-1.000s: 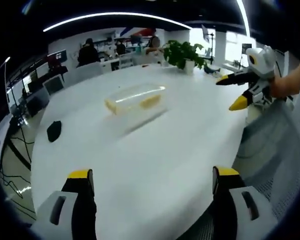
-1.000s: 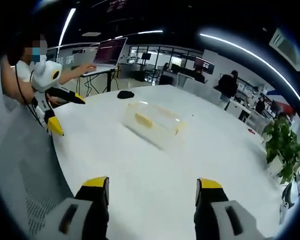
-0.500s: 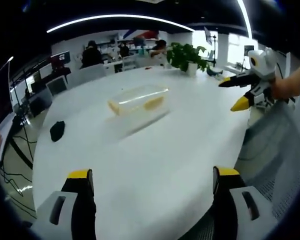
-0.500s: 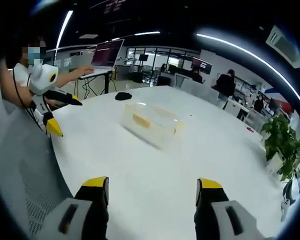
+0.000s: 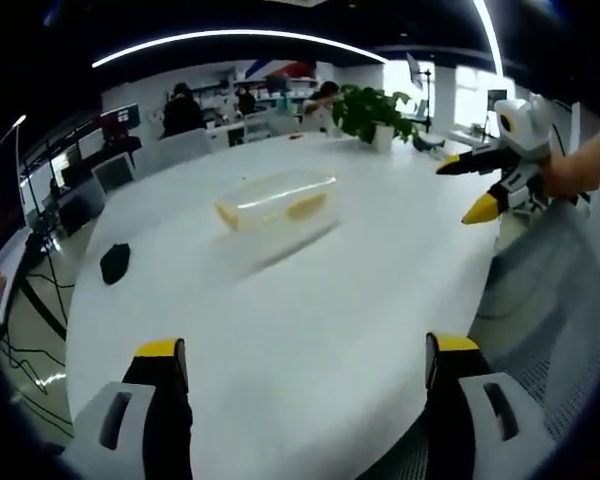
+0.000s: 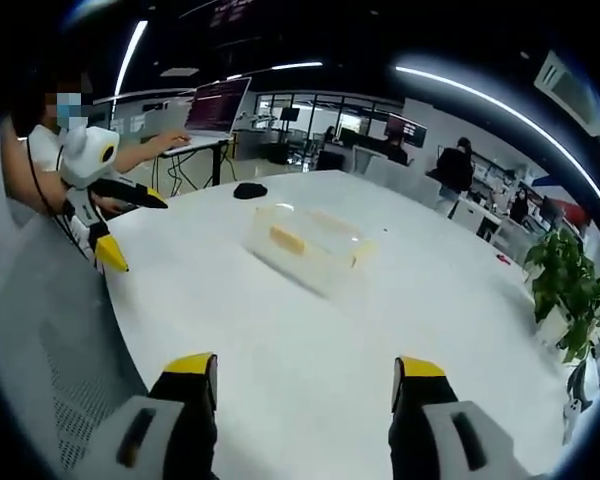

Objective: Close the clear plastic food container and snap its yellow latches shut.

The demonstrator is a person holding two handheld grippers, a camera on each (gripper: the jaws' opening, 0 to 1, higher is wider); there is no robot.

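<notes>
The clear container (image 5: 276,198) with yellow latches (image 5: 302,207) sits alone mid-table (image 5: 310,320), well beyond both grippers, the left gripper (image 5: 300,375) and right gripper (image 6: 305,385) held back with jaws spread, seemingly readying to reach in.

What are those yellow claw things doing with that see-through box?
A person holds a claw in each hand at a big white table. The left claw and the right claw are both open and hold nothing. The clear plastic container with yellow latches sits alone in the middle of the table, away from both claws. Nobody is touching it yet.
</notes>
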